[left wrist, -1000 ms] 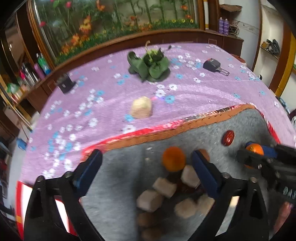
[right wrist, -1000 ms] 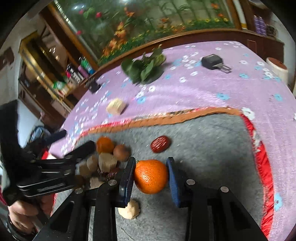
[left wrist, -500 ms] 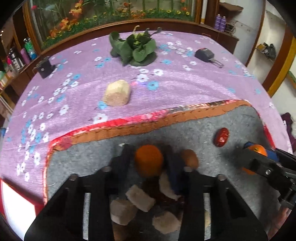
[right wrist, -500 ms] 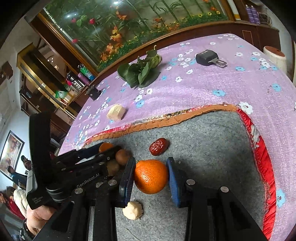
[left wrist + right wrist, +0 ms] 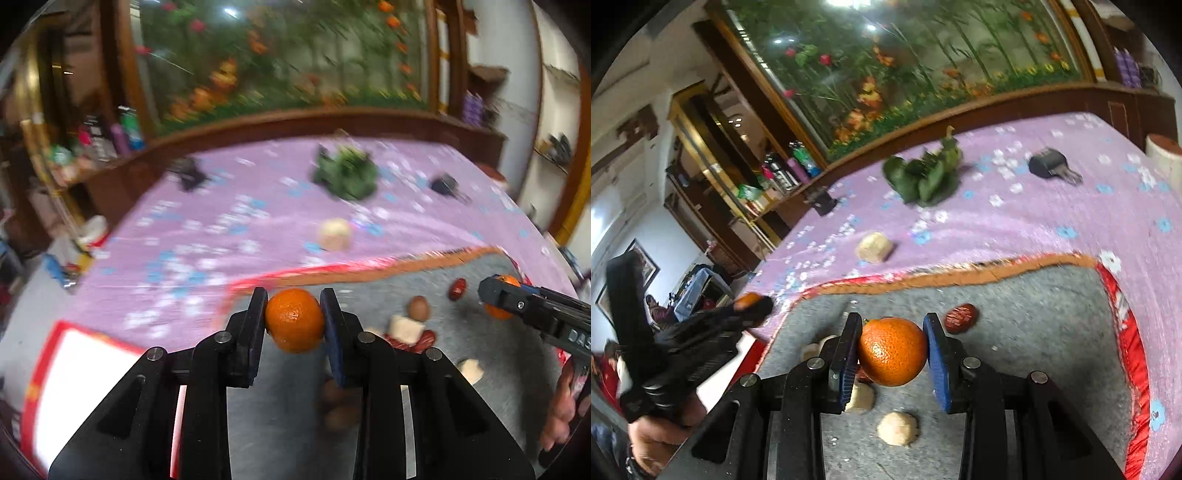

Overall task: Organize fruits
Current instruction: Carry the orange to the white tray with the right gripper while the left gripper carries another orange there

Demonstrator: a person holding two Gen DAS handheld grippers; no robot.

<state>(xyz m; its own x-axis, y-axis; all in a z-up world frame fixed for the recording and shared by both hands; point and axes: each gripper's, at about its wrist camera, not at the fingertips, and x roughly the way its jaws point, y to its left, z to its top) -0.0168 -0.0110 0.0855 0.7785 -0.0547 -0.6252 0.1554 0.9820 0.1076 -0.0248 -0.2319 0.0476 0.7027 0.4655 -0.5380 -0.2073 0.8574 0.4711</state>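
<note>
Oranges are what's getting sorted here, and each gripper has 1: the left gripper [image 5: 294, 319] is clamped tight on a small orange [image 5: 294, 319] and holds it up off the grey mat [image 5: 480, 354], above the mat's left edge near the purple flowered cloth [image 5: 207, 236]. The right gripper [image 5: 892, 350] is squeezing a bigger orange [image 5: 892, 351] between its blue pads, up over the mat with a red date [image 5: 961, 318] just behind it and pale chunks [image 5: 898, 428] scattered underneath. Background's pretty blurry in the left view, but a leafy green bundle [image 5: 925, 173] and a lone pale lump [image 5: 874, 247] sit out on the cloth, well apart from the mat pile.
</note>
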